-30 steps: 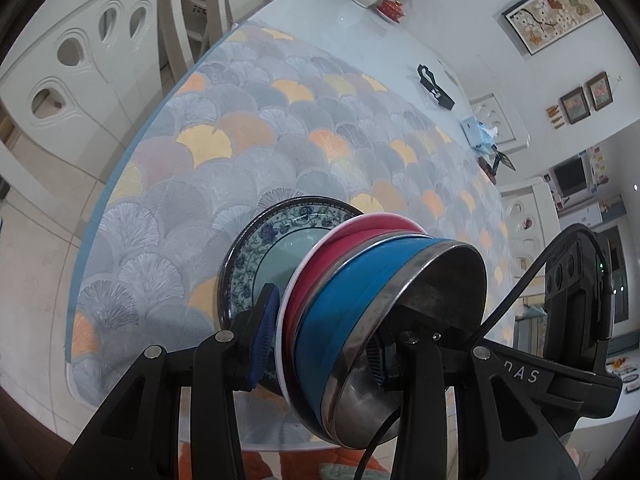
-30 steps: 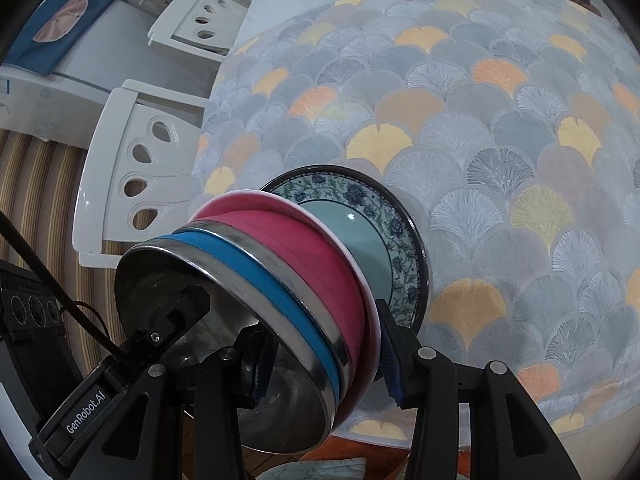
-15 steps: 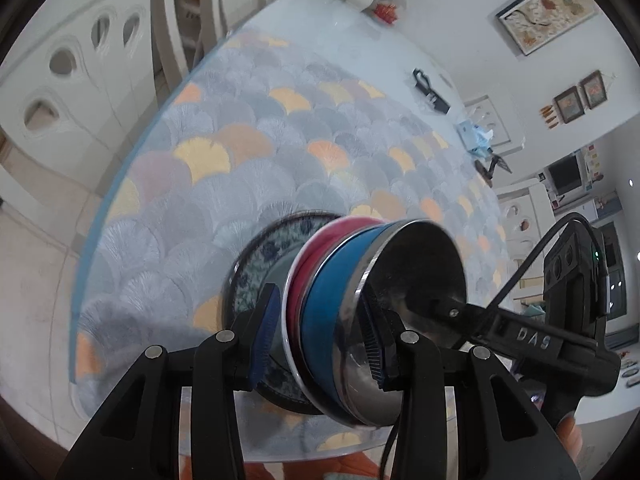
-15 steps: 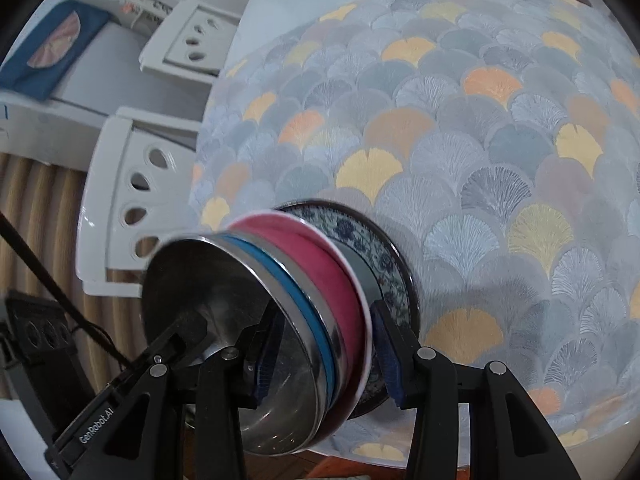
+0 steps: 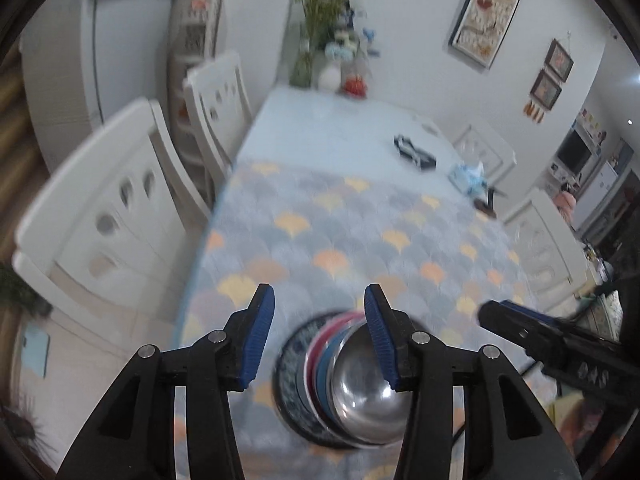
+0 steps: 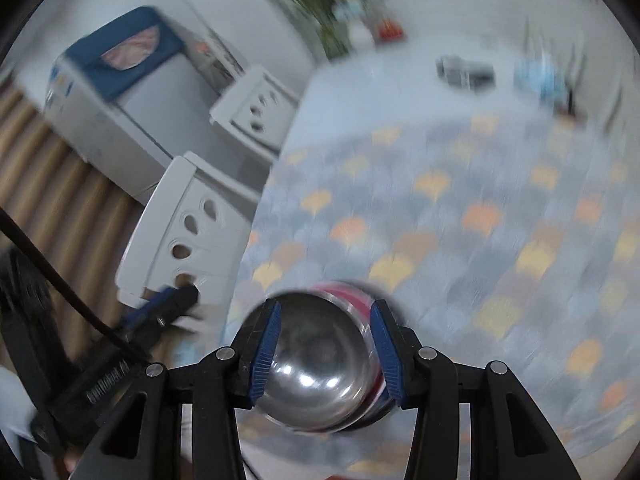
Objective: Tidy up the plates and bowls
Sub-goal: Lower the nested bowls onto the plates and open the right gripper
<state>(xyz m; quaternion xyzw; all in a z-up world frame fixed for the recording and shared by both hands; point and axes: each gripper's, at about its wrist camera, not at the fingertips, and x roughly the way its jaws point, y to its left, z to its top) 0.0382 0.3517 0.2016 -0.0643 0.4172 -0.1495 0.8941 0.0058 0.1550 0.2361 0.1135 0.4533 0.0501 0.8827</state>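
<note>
A stack sits near the table's front edge: a steel bowl with a blue band (image 5: 366, 404) nested in a pink bowl (image 5: 320, 344), on a blue-patterned plate (image 5: 290, 380). My left gripper (image 5: 320, 338) is open and empty, raised above and behind the stack. My right gripper (image 6: 326, 350) is open and empty too, its blue pads (image 6: 266, 350) framing the steel bowl (image 6: 316, 376) from above without touching. The pink bowl's rim (image 6: 348, 292) shows behind it. The plate is hidden in the right wrist view. Both views are motion-blurred.
The table has a fan-patterned cloth (image 5: 360, 240). White chairs (image 5: 120, 200) stand along its left side. At the far end are a vase of flowers (image 5: 324, 40), a black object (image 5: 414, 152) and a blue packet (image 5: 468, 172). A white appliance (image 6: 120, 92) stands left.
Both grippers have let go of the stacked bowls and pulled up and back. The stack now rests on the patterned plate, seen from farther away.
</note>
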